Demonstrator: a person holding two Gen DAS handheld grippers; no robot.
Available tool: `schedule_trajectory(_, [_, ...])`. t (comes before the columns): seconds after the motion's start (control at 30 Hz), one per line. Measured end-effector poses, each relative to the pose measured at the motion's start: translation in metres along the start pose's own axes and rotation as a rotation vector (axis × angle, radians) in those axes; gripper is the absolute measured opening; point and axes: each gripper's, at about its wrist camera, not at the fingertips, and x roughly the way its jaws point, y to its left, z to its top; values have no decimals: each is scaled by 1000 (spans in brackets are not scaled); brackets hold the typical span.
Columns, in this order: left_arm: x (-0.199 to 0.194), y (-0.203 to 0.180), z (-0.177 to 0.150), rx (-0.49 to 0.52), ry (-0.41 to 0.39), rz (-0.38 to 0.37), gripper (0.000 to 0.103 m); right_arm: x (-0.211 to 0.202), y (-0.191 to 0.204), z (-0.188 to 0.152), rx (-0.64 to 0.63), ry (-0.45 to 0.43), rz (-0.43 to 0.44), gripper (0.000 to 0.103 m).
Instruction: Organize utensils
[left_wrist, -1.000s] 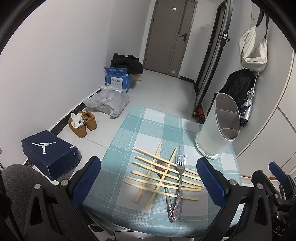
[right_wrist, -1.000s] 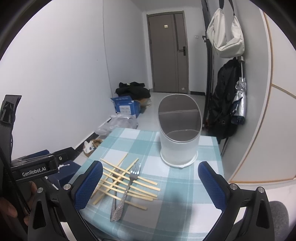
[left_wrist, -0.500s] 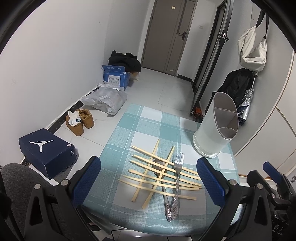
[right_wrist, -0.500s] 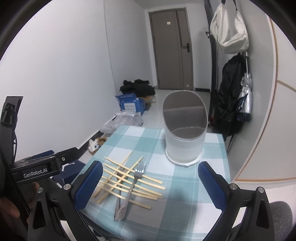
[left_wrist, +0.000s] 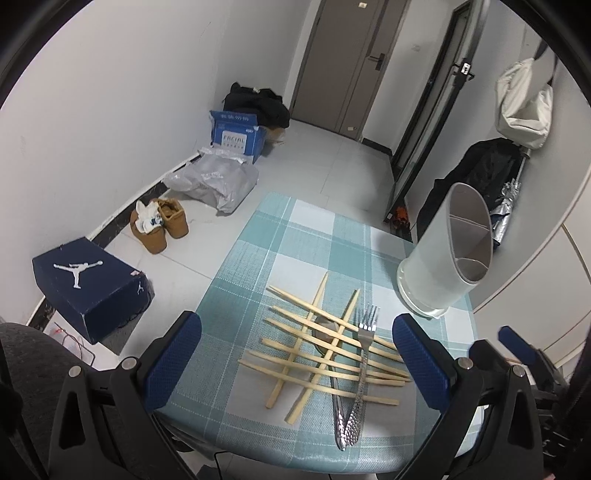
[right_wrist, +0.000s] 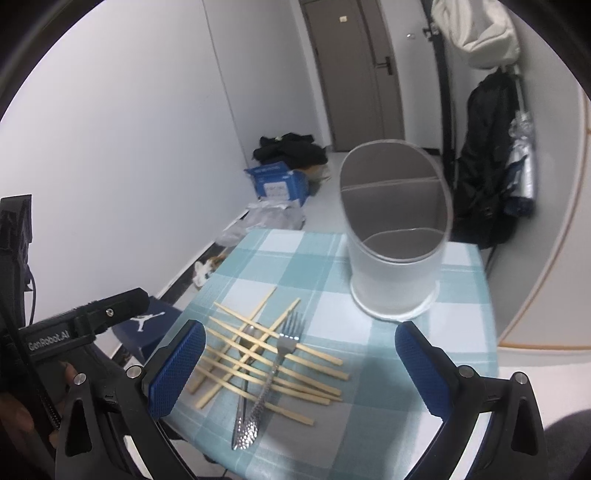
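Several wooden chopsticks (left_wrist: 321, 343) lie crisscrossed on the teal checked table (left_wrist: 295, 236), with a silver fork (left_wrist: 360, 373) on top and a spoon (left_wrist: 325, 330) partly under them. A white divided utensil holder (left_wrist: 443, 266) stands empty at the back right. My left gripper (left_wrist: 295, 354) is open above the pile, holding nothing. In the right wrist view the chopsticks (right_wrist: 258, 354), fork (right_wrist: 273, 373) and holder (right_wrist: 395, 240) show too; my right gripper (right_wrist: 299, 369) is open above the table and empty.
A small table (right_wrist: 406, 424) with its front edge just under both grippers. On the floor to the left are a dark blue shoe box (left_wrist: 88, 284), brown shoes (left_wrist: 159, 225), a plastic bag (left_wrist: 214, 181) and a blue carton (left_wrist: 236, 134). Bags hang on the right wall (left_wrist: 521, 107).
Both grippers have moved forward and down toward the table; the utensil pile and holder look larger and nearer. Nothing on the table has moved.
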Motion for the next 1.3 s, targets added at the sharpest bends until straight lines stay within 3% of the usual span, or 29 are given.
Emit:
schedule_trajectory(0.27, [19,19,11,-75,61,11,102,80,-3,6,-10,173,93,77])
schedule_trajectory(0.5, [34,27,14,-119,108,19,102,139,-7,-4,26,296,114,68])
schedule_trajectory(0.7, [45,35,15,-141,151,39,102,159,-15,-6,40,345,141,42])
schedule_trajectory(0.83, [54,41,15,-171,186,47,102,159,-18,-5,46,341,174,21])
schedule_trajectory(1.0, [63,43,16,-200,222,45,102,156,-22,-2,61,340,222,15])
schedule_trajectory(1.17, [69,42,19,-206,239,44,102,142,-20,7,33,288,218,15])
schedule_trajectory(1.3, [80,48,24,-263,295,-37,102,123,-21,14,14,233,215,13])
